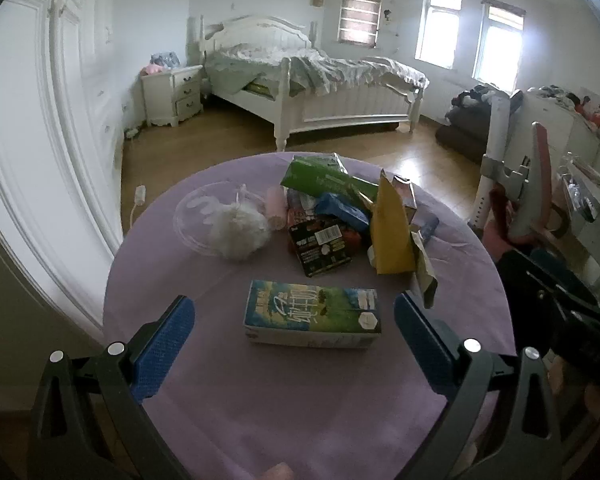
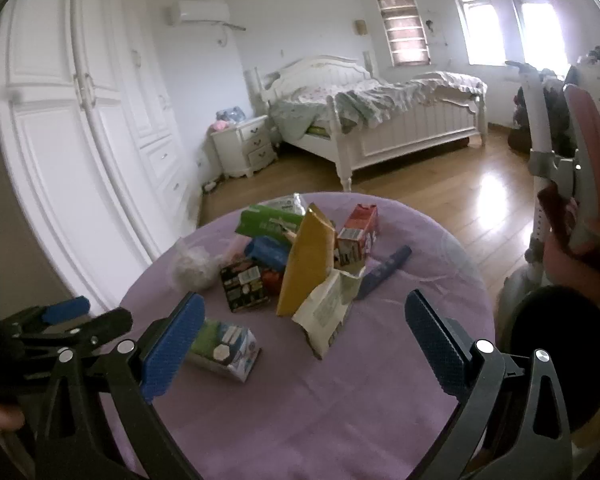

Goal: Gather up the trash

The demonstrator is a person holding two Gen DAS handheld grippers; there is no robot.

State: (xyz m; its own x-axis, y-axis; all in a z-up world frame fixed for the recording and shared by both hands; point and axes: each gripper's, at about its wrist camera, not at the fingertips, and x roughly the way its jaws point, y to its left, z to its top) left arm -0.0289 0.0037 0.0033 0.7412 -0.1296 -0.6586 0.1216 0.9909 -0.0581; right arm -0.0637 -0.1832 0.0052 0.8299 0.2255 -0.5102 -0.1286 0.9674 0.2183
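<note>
Nearest of all the trash is the green and blue drink carton (image 1: 313,313), a long box of printed card that lies on its side on the round worktop with the lilac cloth (image 1: 300,408), apart from the heap behind it. In the left wrist view the carton sits just ahead of the left gripper (image 1: 294,328), almost midway between its two blue fingers (image 1: 164,344), and the fingers stand wide with nothing between them. The long axis of the carton runs across, from one finger toward the other, so I judge that the fingers would meet its short ends unless the hand turns. The right gripper (image 2: 306,328) is also wide and empty; from it the same carton lies to the left, partly hidden behind its left finger, so the left hand seems the better placed one. Farther back is the heap: a black snack box (image 1: 320,246), an upright yellow paper bag (image 1: 392,236), a blue packet (image 1: 340,208), a green wrapper (image 1: 320,178), with a clear plastic bowl (image 1: 196,216) to the left.
</note>
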